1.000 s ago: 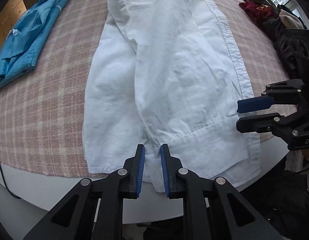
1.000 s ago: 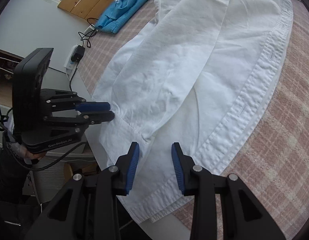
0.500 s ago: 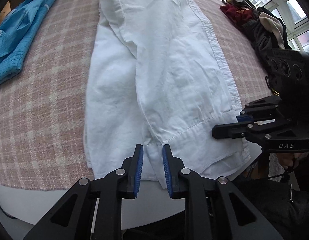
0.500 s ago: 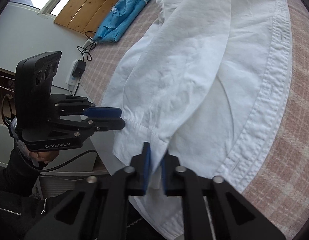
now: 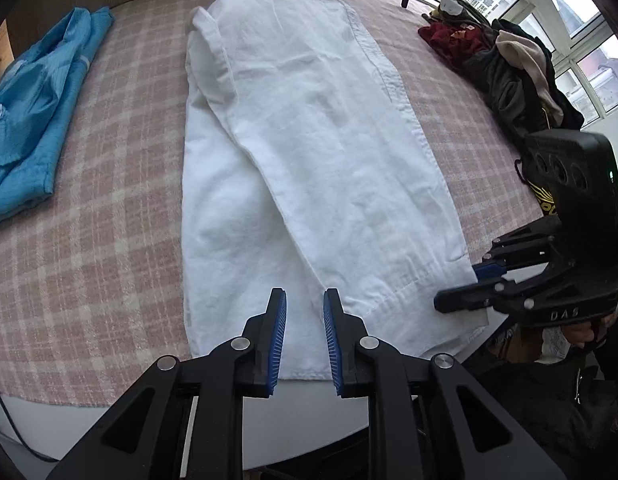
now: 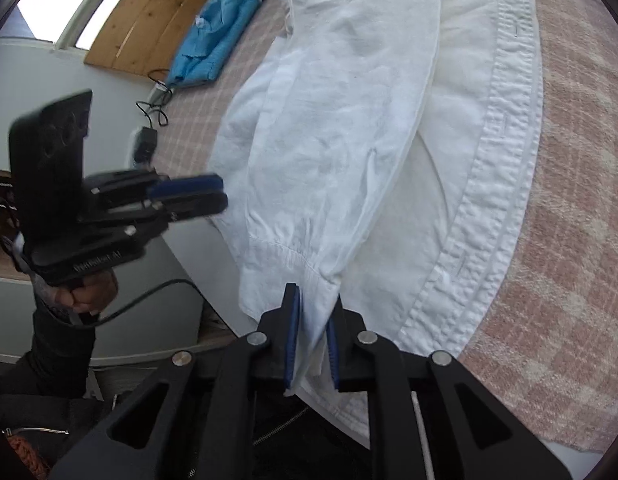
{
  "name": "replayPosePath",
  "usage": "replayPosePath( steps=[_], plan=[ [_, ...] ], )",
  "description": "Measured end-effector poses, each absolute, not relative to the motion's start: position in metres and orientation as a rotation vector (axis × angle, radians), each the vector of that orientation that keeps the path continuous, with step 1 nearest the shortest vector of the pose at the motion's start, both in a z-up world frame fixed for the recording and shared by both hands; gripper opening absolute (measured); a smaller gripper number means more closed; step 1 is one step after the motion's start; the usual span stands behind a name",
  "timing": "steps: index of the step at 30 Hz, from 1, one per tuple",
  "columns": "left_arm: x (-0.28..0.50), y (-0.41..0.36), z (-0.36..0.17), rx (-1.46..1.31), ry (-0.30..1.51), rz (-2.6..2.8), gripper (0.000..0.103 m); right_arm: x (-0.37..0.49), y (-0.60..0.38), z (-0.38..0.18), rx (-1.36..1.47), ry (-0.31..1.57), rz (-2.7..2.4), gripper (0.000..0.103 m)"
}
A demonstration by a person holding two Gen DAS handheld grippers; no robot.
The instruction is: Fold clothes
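Observation:
A white shirt [image 5: 309, 152] lies lengthwise on the plaid-covered table [image 5: 89, 260], its sleeve folded over the body. My right gripper [image 6: 313, 320] is shut on the sleeve cuff [image 6: 293, 256] at the near hem and holds that fabric slightly raised. The left wrist view shows the right gripper [image 5: 457, 286] at the shirt's near right corner. My left gripper [image 5: 304, 308] hovers over the near hem with a narrow gap between its fingers and no fabric in them. In the right wrist view the left gripper [image 6: 224, 192] sits blurred by the shirt's left edge.
A blue garment [image 5: 41, 120] lies crumpled at the left of the table. A pile of dark and red clothes [image 5: 509, 64] sits at the far right near windows. A cable and adapter [image 6: 143, 144] hang off the table's edge. A person's hand [image 6: 89, 292] grips the left tool.
My right gripper went from open to shut on the cuff and has lifted it a little. My left gripper has risen and drawn back, so more of the shirt shows.

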State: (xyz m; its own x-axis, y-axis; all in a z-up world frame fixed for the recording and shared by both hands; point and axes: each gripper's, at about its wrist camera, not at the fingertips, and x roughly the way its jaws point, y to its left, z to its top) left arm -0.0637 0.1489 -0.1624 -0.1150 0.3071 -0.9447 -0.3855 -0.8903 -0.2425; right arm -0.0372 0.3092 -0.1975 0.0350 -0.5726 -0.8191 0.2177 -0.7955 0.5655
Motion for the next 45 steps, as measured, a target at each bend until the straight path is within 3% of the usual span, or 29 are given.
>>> replayPosePath(
  steps=[5,11,13,15,17,22,28,33,39,42,43,45],
  plan=[
    [-0.107,0.144,-0.14,-1.636,0.12,2.135,0.019,-0.05,0.331,-0.149,1.707,-0.299,-1.91,0.021],
    [-0.167,0.121,-0.106,-1.555,0.164,2.219,0.02,-0.133,0.349,-0.04,1.478,-0.26,-2.16,0.021],
    [-0.188,0.112,-0.095,-1.53,0.154,2.258,0.023,-0.166,0.348,-0.028,1.455,-0.23,-2.206,0.021],
    [-0.209,0.102,-0.086,-1.506,0.143,2.304,0.029,-0.198,0.346,-0.026,1.452,-0.207,-2.235,0.032],
    [-0.228,0.097,-0.092,-1.52,0.109,2.273,0.033,-0.23,0.345,-0.024,1.45,-0.184,-2.264,0.055],
    [-0.249,0.101,-0.126,-1.571,0.144,2.178,0.04,-0.309,0.341,-0.019,1.442,-0.125,-2.336,0.055],
    [-0.276,0.118,-0.152,-1.541,0.18,2.108,0.053,-0.391,0.34,-0.09,1.625,-0.166,-2.198,0.055],
    [-0.309,0.135,-0.176,-1.536,0.168,1.995,0.055,-0.448,0.33,-0.138,1.723,-0.252,-2.011,0.055],
    [-0.327,0.153,-0.197,-1.569,0.181,1.844,0.055,-0.471,0.305,-0.174,1.813,-0.155,-1.798,0.055],
    [-0.322,0.155,-0.194,-1.554,0.184,1.814,0.047,-0.465,0.296,-0.192,1.852,-0.087,-1.752,0.055],
    [-0.32,0.154,-0.193,-1.557,0.176,1.807,0.038,-0.462,0.295,-0.196,1.847,-0.095,-1.74,0.053],
    [-0.318,0.152,-0.193,-1.564,0.177,1.805,0.028,-0.458,0.294,-0.201,1.823,-0.147,-1.719,0.034]
  ],
)
